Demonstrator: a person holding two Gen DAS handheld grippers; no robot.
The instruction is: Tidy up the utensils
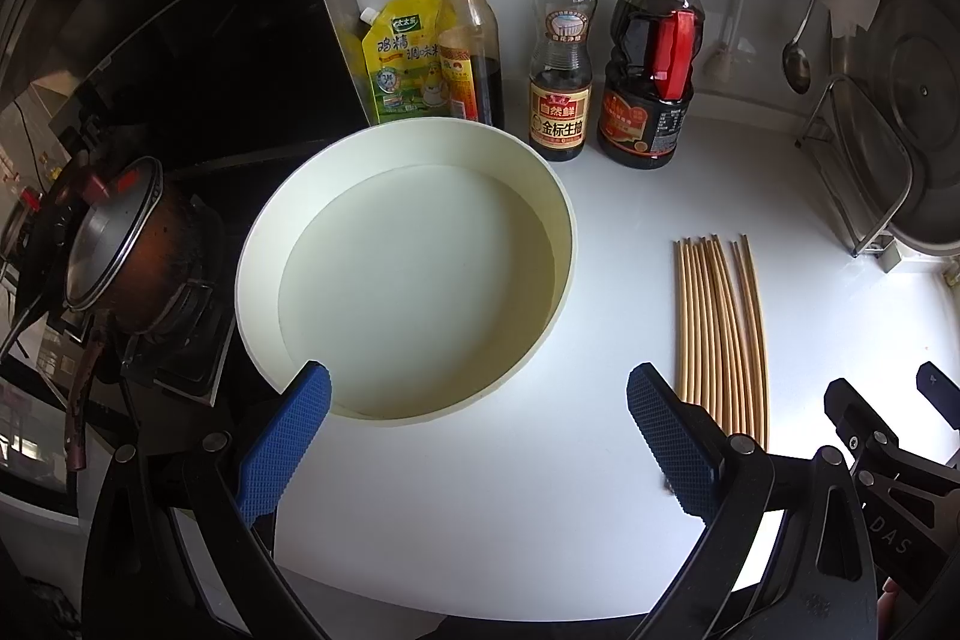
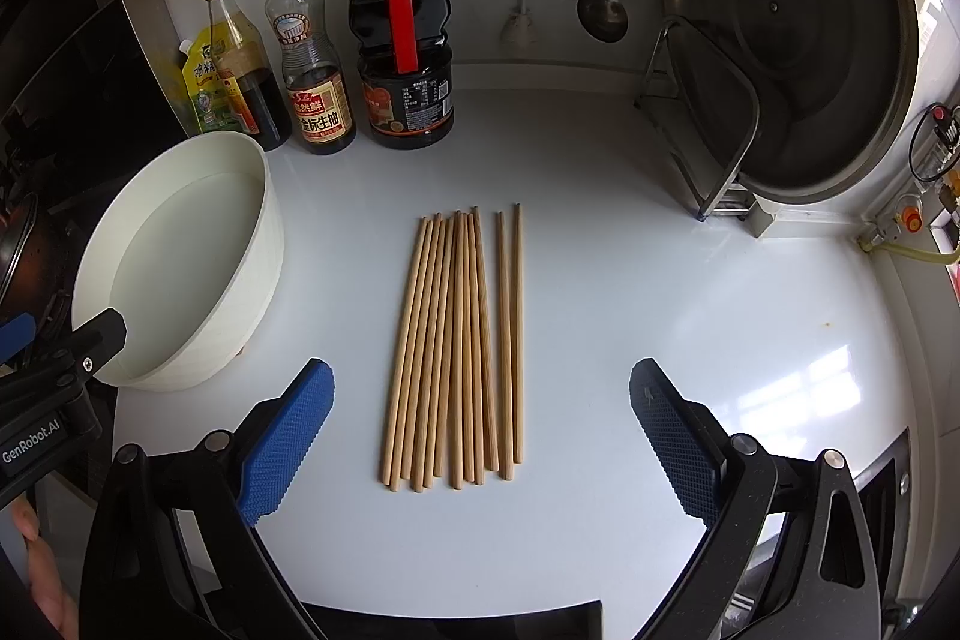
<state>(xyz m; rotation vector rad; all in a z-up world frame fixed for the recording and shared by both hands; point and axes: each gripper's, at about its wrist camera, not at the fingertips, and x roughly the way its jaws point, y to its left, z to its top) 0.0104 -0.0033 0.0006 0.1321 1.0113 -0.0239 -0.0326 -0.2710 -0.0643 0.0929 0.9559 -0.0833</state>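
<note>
Lying side by side, chopsticks [image 2: 456,346] pointing lengthwise away toward the bottles [image 2: 318,58], both grippers' fingers wide.

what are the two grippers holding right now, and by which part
Nothing. The left gripper and right gripper are both open with bare fingers. The chopsticks lie untouched on the counter, beside the white bowl.

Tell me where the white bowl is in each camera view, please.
Left wrist view: the white bowl fills the centre, just ahead of the open left tool.
Right wrist view: the white bowl sits at the left edge.
Shared landmark: the chopsticks lie to its right.
</note>
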